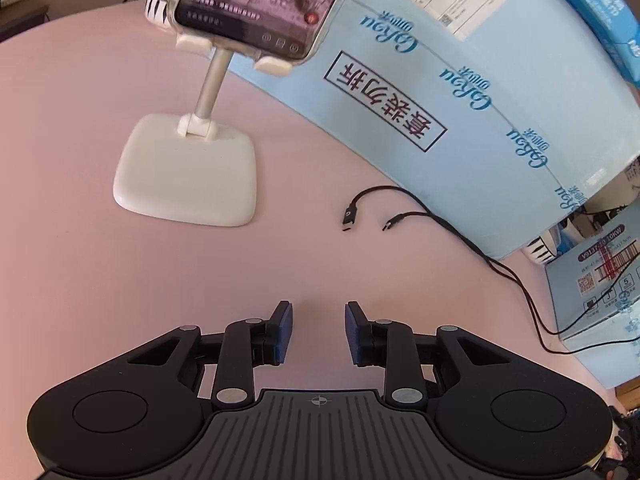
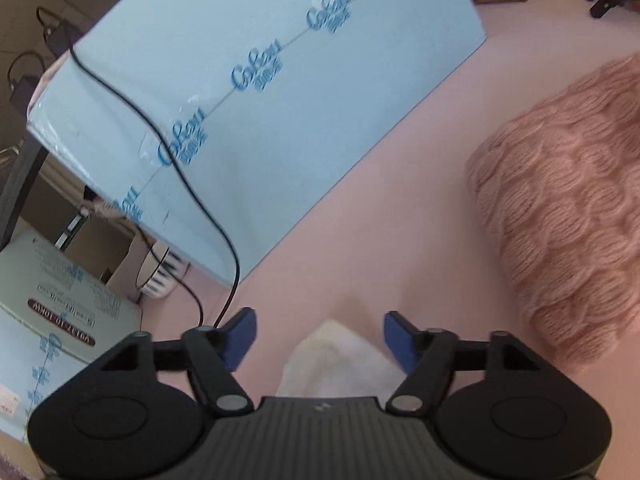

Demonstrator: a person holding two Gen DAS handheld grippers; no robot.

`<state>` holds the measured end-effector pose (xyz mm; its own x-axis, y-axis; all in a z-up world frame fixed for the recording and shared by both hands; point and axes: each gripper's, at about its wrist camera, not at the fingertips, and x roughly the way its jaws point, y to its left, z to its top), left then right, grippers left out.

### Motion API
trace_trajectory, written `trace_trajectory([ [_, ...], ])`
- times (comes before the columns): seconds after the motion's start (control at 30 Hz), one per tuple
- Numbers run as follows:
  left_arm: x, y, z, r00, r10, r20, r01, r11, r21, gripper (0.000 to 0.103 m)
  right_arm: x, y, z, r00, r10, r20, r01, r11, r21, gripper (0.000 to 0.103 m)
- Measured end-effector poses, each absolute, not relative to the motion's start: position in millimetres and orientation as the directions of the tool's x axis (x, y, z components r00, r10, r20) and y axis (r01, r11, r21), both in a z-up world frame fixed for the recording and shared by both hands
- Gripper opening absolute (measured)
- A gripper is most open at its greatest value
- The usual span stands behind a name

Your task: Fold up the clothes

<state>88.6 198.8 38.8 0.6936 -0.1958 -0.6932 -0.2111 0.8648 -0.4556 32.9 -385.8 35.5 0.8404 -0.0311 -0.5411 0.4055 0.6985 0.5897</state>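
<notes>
Left wrist view gives you the pink desk [image 1: 100, 128] first, and on it the big pale blue carton [image 1: 460, 92] running along its far side. Nearer you stands the white phone stand [image 1: 186, 172] with a lit phone [image 1: 260, 4] clamped on top; a black cable [image 1: 424, 216] lies loose with two plug ends beside the carton. Your left gripper [image 1: 319, 332] hangs over bare desk, its fingers [image 1: 283, 332] parted a little with nothing between them.

On the right wrist view, the fluffy pink knit garment [image 2: 568, 208] lies in a heap toward the desk's right edge, well apart from the carton. A small white cloth [image 2: 336, 364] sits just below your right gripper [image 2: 320, 338], whose fingers [image 2: 240, 336] stand wide; the cloth shows between them, untouched by either pad.
</notes>
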Motion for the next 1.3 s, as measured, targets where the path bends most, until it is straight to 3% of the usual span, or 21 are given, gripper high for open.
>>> trace_trajectory([
  [0.1, 67, 179, 53, 0.707, -0.266, -0.655, -0.082, 0.889, -0.45, 0.041, 11, -374, 53, 0.884, 0.066, -0.463, 0.253, 0.765, 0.592, 0.078],
  [0.2, 45, 136, 66, 0.689, -0.357, -0.63, 0.061, 0.896, -0.44, 0.053, -16, -321, 61, 0.88, 0.177, -0.441, 0.066, 0.873, 0.483, 0.078],
  [0.3, 30, 85, 69, 0.693, -0.358, -0.626, 0.166, 0.924, -0.345, 0.054, -35, -246, 59, 0.85, 0.202, -0.487, -0.123, 0.974, 0.19, 0.077],
  [0.47, 25, 33, 52, 0.67, -0.324, -0.668, 0.263, 0.945, -0.194, 0.062, -61, -161, 38, 0.82, 0.249, -0.515, -0.336, 0.938, -0.083, 0.076],
  [0.53, 33, 42, 42, 0.649, -0.339, -0.681, 0.257, 0.94, -0.223, 0.062, -60, -160, 34, 0.814, 0.237, -0.531, -0.322, 0.944, -0.073, 0.083],
  [0.63, 42, 69, 38, 0.611, -0.418, -0.673, 0.243, 0.907, -0.343, 0.058, -39, -210, 30, 0.755, 0.275, -0.595, -0.233, 0.961, 0.149, 0.091],
  [0.7, 47, 87, 37, 0.581, -0.46, -0.671, 0.225, 0.884, -0.41, 0.047, -31, -243, 26, 0.748, 0.275, -0.604, -0.162, 0.958, 0.235, 0.079],
  [0.77, 53, 104, 34, 0.55, -0.504, -0.666, 0.192, 0.852, -0.486, 0.038, -31, -270, 24, 0.762, 0.246, -0.599, -0.115, 0.962, 0.248, 0.058],
  [0.8, 56, 112, 32, 0.533, -0.531, -0.658, 0.166, 0.829, -0.535, 0.038, -32, -282, 24, 0.765, 0.231, -0.601, -0.1, 0.965, 0.244, 0.055],
  [0.83, 59, 120, 30, 0.518, -0.56, -0.647, 0.137, 0.801, -0.583, 0.038, -36, -292, 25, 0.769, 0.204, -0.606, -0.065, 0.968, 0.242, 0.056],
  [0.9, 61, 138, 27, 0.491, -0.604, -0.628, 0.046, 0.737, -0.674, 0.038, -45, -309, 27, 0.778, 0.103, -0.62, 0.031, 0.979, 0.201, 0.074],
  [0.93, 58, 150, 27, 0.483, -0.62, -0.618, -0.023, 0.697, -0.717, 0.04, -55, -318, 29, 0.791, 0.03, -0.611, 0.086, 0.984, 0.159, 0.085],
  [1.03, 39, 159, 44, 0.54, -0.552, -0.635, -0.044, 0.735, -0.677, 0.065, -89, -350, 35, 0.808, -0.075, -0.585, 0.187, 0.973, 0.134, 0.086],
  [1.13, 15, 145, 68, 0.639, -0.423, -0.643, 0.012, 0.841, -0.541, 0.072, -124, -379, 42, 0.828, -0.012, -0.56, 0.217, 0.928, 0.301, 0.086],
  [1.3, 16, 96, 73, 0.582, -0.516, -0.629, 0.164, 0.831, -0.531, 0.084, -158, -387, 44, 0.808, 0.201, -0.553, 0.203, 0.788, 0.582, 0.087],
])
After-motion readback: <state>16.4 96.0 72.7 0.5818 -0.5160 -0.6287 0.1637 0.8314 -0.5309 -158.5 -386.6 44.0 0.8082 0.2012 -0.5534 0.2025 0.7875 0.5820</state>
